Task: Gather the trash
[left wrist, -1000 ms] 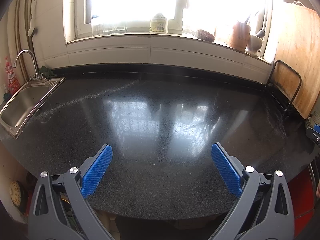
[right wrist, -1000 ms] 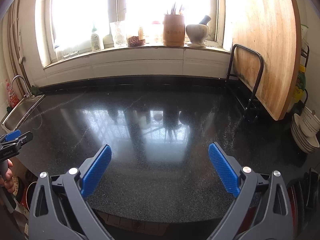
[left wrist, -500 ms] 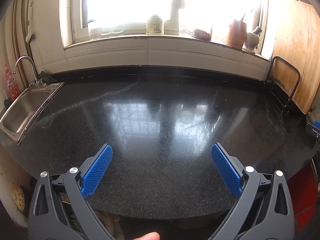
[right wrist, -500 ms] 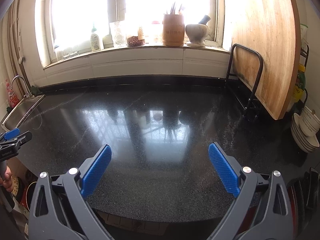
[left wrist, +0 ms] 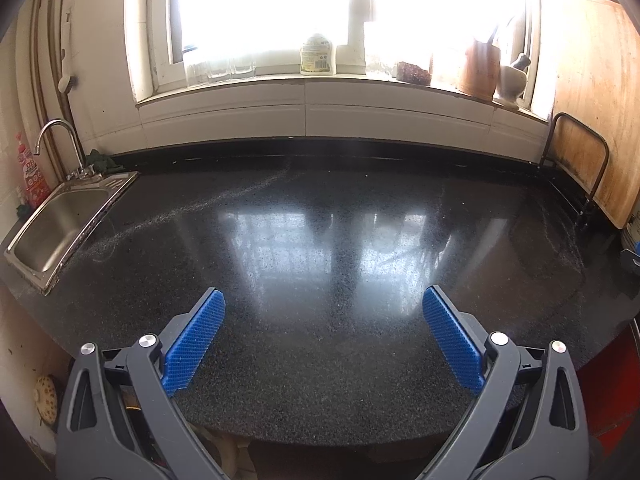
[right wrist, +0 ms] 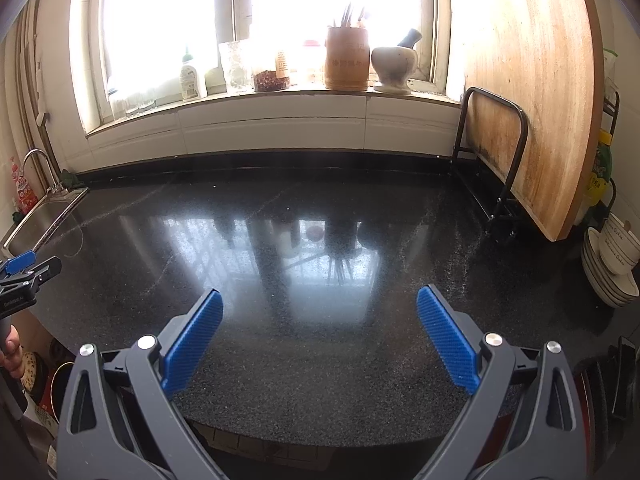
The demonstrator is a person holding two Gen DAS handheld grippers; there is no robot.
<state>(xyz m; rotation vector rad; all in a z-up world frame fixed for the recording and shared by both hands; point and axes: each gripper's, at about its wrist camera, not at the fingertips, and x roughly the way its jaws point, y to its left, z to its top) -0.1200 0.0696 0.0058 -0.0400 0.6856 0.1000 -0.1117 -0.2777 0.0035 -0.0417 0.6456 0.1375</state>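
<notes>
In the left wrist view, the left gripper (left wrist: 323, 334) hung over the near edge of a glossy black speckled stone countertop (left wrist: 320, 248), its blue ribbed pads spread wide with nothing between them. No piece of trash could be made out on that surface; only pale dusty streaks and the glare of the bright window (left wrist: 340, 8) showed on it. A stainless steel sink (left wrist: 60, 224) with a curved chrome tap (left wrist: 56, 140) sat at the left end, partly cut by the fisheye edge. On the white tiled sill stood a pale plastic bottle (left wrist: 316, 56), a round wooden utensil holder (left wrist: 479, 68) and a white stone mortar with pestle (left wrist: 510, 80), all washed out by backlight. A large round wooden board (left wrist: 592, 100) leaned in a black wire rack (left wrist: 580, 160) at the right. At the far right edge a small blue and dark shape was cut off and hard to identify.

In the right wrist view, the right gripper (right wrist: 318, 332) likewise stood wide apart and empty above the same countertop, where again no trash was visible. The left gripper's blue tip appeared at the left margin, held by a hand (right wrist: 10, 350) that was mostly out of frame. Stacked white ceramic bowls (right wrist: 612, 264) sat at the right, partly cropped. Things below the counter edge were too dark and cut off to tell.
</notes>
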